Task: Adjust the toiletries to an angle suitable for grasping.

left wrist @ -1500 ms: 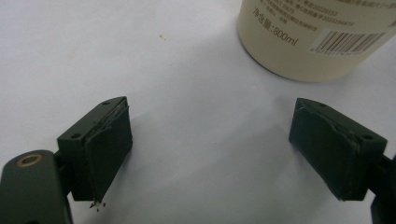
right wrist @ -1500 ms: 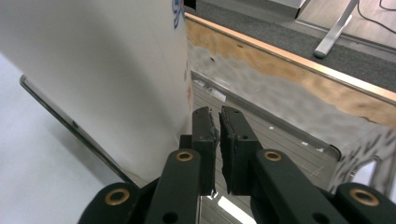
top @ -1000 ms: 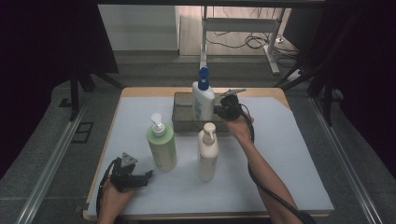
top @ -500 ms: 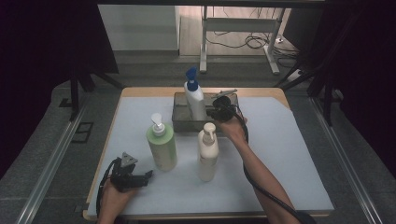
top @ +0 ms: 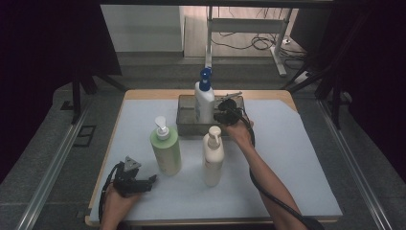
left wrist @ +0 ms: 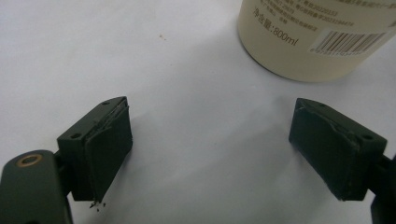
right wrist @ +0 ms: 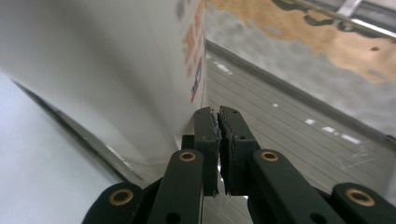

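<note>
A white bottle with a blue pump (top: 204, 103) stands upright in a metal tray (top: 186, 125) at the back of the table. My right gripper (top: 221, 115) is just right of it, over the tray. In the right gripper view its jaws (right wrist: 218, 121) are together with nothing between them, and the white bottle's wall (right wrist: 93, 70) is close on their left. My left gripper (top: 152, 179) rests on the white mat at the front left. Its jaws (left wrist: 210, 149) are wide apart and empty, with the base of a cream bottle (left wrist: 317, 37) ahead of them.
A green pump bottle (top: 166, 151) and the cream pump bottle (top: 213, 155) stand side by side mid-mat, between the tray and the front edge. The white mat (top: 297, 158) covers a wooden table. Dark floor and metal rails lie on both sides.
The white bottle tipped to the left in the tray and has come back upright. My right gripper drew slightly nearer along the bottle's side. The left gripper has not moved.
</note>
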Motion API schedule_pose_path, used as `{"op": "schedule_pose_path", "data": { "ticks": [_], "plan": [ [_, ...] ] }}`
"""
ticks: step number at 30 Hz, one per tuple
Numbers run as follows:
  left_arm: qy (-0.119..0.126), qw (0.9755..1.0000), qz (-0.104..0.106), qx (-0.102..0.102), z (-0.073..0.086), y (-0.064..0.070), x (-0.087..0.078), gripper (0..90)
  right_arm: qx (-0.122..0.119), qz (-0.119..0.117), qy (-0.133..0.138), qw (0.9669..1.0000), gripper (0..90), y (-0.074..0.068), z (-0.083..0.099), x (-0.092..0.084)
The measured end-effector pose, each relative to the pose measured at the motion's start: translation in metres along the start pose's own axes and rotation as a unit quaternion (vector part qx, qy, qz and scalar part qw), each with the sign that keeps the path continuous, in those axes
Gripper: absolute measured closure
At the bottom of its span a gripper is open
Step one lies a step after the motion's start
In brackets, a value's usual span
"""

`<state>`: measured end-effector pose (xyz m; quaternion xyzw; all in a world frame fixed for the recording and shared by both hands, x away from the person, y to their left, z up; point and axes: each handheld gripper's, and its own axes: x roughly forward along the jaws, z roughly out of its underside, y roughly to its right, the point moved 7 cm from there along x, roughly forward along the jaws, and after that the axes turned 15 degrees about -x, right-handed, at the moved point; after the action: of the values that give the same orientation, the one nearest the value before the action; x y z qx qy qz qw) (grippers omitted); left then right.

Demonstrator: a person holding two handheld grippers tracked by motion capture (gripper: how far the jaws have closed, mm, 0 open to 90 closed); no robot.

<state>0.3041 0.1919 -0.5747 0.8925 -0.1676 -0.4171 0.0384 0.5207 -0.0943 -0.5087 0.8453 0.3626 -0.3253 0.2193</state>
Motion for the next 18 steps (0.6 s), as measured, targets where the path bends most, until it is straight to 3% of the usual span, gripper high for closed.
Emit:
{"op": "schedule_pose_path", "data": {
  "ticks": [18],
  "plan": [
    [-0.001,1.0,0.0,0.0,0.0001,0.0,-0.0001,13.3,-0.005,-0.007,-0.012,0.9999,87.4,-0.0088,-0.001,0.0065]
  ]
}}
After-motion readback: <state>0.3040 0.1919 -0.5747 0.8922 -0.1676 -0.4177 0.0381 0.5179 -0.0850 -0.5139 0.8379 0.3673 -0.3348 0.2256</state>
